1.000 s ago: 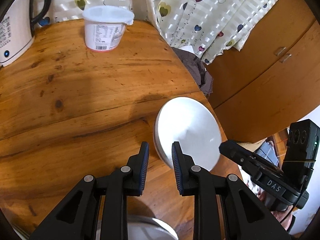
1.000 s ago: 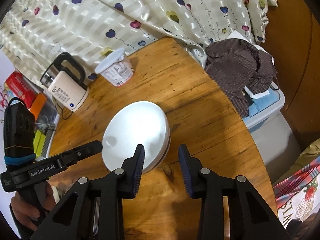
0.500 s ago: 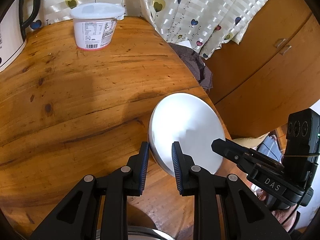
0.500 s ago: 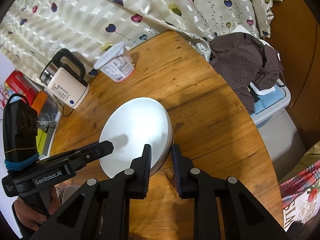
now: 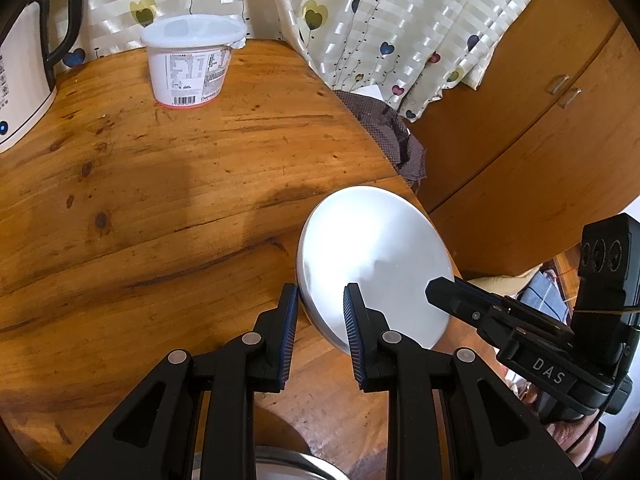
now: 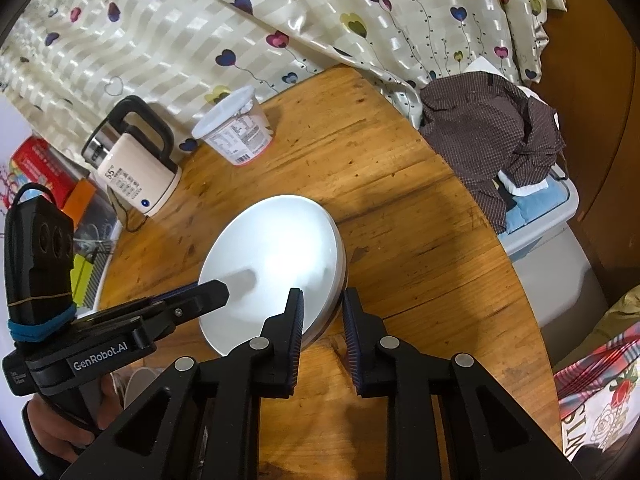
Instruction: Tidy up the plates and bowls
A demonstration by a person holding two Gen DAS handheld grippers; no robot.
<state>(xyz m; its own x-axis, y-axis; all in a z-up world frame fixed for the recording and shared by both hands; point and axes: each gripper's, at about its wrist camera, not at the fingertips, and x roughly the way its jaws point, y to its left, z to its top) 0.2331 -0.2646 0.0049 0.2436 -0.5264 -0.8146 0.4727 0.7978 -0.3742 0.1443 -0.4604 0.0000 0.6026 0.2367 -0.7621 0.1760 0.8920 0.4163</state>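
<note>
White bowl [image 5: 374,268] sat tilted near the table [image 5: 160,208] edge, lifted between both tools — not flat on the wood. Left gripper [image 5: 320,320] was clamped on the rim nearest it, one pad on each side of the wall. Right gripper [image 6: 322,320] was clamped on the opposite rim, one pad inside the bowl [image 6: 276,268], one outside.

Risks, as judged:
- Both grips were narrow rim pinches on smooth glazed ware; a small twist of either hand could let the rim slide out of the pads.
- Two rigid holds on one bowl — if the hands drift apart or together, one grip may be levered off.
- The bowl hung close to the table edge; a slip there would send it to the floor, not onto the wood.
- Yogurt tub [image 5: 190,60] and kettle [image 6: 136,168] stood well apart, so no collision seemed likely.
</note>
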